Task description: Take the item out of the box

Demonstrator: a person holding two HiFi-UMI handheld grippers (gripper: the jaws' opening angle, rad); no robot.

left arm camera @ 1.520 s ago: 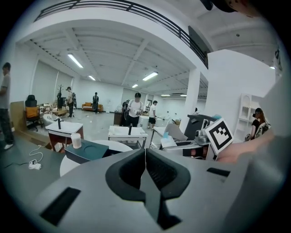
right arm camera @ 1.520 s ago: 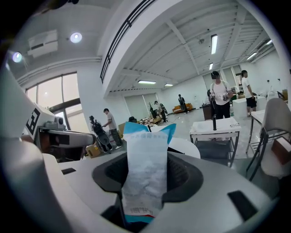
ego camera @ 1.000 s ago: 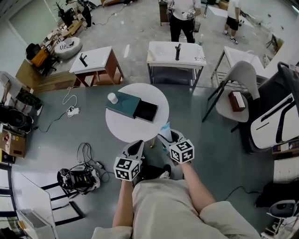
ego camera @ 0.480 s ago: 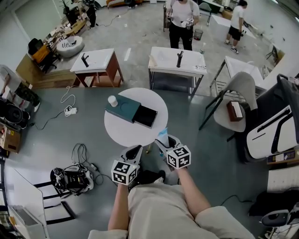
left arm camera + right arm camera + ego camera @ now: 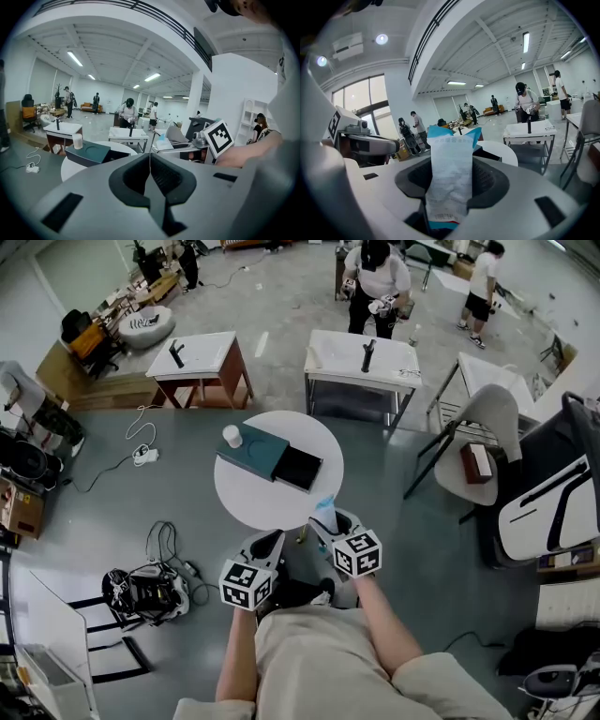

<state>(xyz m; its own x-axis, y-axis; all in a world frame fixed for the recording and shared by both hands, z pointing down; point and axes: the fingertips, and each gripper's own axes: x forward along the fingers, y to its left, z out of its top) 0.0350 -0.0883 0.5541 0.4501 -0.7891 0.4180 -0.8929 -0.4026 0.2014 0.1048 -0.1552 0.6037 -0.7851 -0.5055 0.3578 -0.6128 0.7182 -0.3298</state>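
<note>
The packet (image 5: 449,174) is a thin, flat sachet, white with blue ends. It looks light and soft, likely to bend or crumple under a hard squeeze, and its smooth film may slip. A hold across the flat faces, low on its body with the top edge left free, suits it best, and that is the hold it has now.

The right gripper (image 5: 329,520) is closed onto the packet. Its jaws press the two flat sides, parted only by the sachet's thickness, and the blue top stands up clear of them. It hangs just off the near edge of the round table (image 5: 246,505), on the person's side, so the packet is already out of the box (image 5: 266,455).

The box lies on the far half of the table, with its dark tray slid out. A small white cup (image 5: 231,436) stands at the box's far left corner.

The left gripper (image 5: 150,174) hovers off the table's near edge too, beside the right one. Its jaws meet with nothing between them.
</note>
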